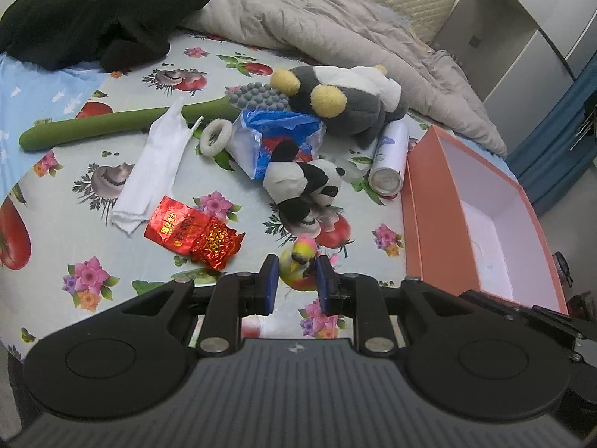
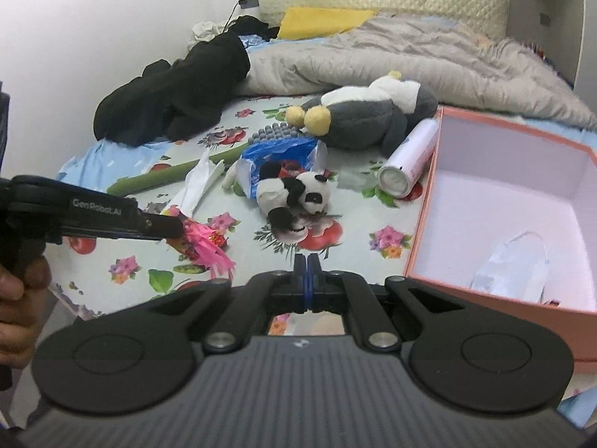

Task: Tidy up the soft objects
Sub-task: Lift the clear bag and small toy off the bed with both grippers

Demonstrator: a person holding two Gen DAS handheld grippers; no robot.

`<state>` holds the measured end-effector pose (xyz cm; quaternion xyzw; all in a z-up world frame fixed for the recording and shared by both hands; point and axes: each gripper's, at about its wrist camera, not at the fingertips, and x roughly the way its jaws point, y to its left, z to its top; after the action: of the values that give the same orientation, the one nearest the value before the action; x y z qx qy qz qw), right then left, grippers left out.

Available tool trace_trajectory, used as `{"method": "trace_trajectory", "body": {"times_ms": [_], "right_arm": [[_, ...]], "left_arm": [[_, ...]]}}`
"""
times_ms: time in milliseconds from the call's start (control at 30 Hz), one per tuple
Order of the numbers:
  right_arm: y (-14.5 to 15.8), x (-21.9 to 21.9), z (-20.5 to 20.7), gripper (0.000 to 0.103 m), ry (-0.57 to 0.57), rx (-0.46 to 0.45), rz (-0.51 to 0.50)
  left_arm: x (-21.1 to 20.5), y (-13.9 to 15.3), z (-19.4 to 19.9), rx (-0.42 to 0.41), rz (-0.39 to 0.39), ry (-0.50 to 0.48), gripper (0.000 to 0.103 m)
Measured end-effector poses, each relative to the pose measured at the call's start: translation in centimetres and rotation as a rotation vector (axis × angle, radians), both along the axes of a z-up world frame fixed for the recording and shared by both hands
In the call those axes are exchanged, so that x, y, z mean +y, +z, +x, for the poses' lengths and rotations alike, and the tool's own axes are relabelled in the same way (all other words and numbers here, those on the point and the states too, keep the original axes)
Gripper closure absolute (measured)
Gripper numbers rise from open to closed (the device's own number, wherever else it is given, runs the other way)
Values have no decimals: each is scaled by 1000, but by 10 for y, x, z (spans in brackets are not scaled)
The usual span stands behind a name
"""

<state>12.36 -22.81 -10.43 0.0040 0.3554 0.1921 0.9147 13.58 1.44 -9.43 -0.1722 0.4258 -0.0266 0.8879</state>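
Observation:
My left gripper [image 1: 296, 278] is shut on a small bird toy [image 1: 300, 263] with a yellow body and pink feathers; the right wrist view shows it [image 2: 203, 244] held above the flowered cloth. My right gripper [image 2: 308, 274] is shut and empty, near the front edge of the bed. A small panda plush [image 1: 302, 183] [image 2: 294, 192] lies mid-cloth. A bigger grey plush [image 1: 347, 100] [image 2: 369, 112] with yellow feet lies behind it. A pink open box [image 1: 421, 220] [image 2: 425, 220] stands at the right, with a crumpled pale bag [image 2: 511, 265] inside.
On the cloth lie a red foil packet [image 1: 194, 233], a white cloth [image 1: 153, 171], a green foam stick [image 1: 123, 123], a blue plastic bag [image 1: 272, 138], a white hair tie [image 1: 216, 136] and a spray can [image 1: 388, 160]. Black clothing [image 1: 100, 15] and a grey quilt [image 1: 335, 33] lie behind.

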Motion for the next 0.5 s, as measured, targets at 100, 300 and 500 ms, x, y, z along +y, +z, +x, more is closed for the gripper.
{"method": "trace_trajectory", "body": {"times_ms": [100, 300, 500], "right_arm": [[-15, 2, 4, 99, 26, 52, 18], [-51, 6, 3, 75, 3, 101, -65], [-76, -3, 11, 48, -55, 151, -59]], "left_arm": [[2, -5, -1, 20, 8, -1, 78], [5, -28, -2, 75, 6, -4, 78], [-1, -50, 6, 121, 20, -21, 78]]}}
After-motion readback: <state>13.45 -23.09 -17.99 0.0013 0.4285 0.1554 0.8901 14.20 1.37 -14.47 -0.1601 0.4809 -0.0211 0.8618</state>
